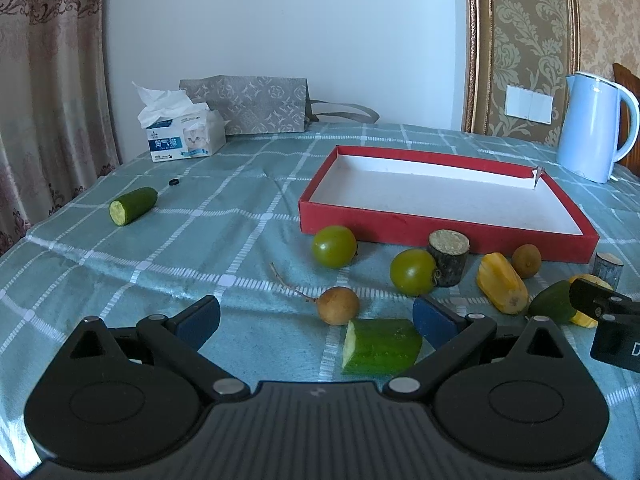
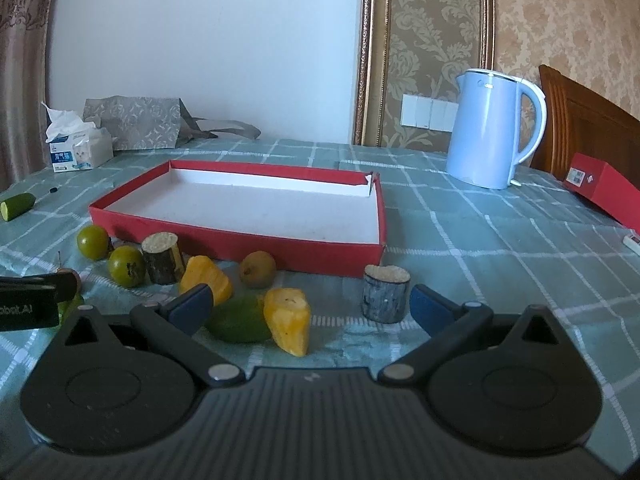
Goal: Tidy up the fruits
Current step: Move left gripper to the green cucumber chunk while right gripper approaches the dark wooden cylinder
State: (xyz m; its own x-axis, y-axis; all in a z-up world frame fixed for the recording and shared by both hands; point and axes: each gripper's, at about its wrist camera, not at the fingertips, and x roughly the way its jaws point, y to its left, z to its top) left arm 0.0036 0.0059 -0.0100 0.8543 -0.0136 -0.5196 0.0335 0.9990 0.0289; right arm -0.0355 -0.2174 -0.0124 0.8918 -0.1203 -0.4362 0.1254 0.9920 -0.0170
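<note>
from my feed, a patterned curtain hangs at far left beside a plain white wall. the bench wears a teal checked cloth; on it i see a tissue box, a grey patterned bag, and a cucumber piece lying alone at left. my left gripper has its fingers spread wide, holding nothing, with a cut cucumber chunk lying between them. the fruits cluster just in front of the empty red tray: two green tomatoes, wood stubs, yellow jackfruit pieces. my right gripper is likewise wide open and empty. further right stand a blue kettle, damask wallpaper and a wooden chair.
</note>
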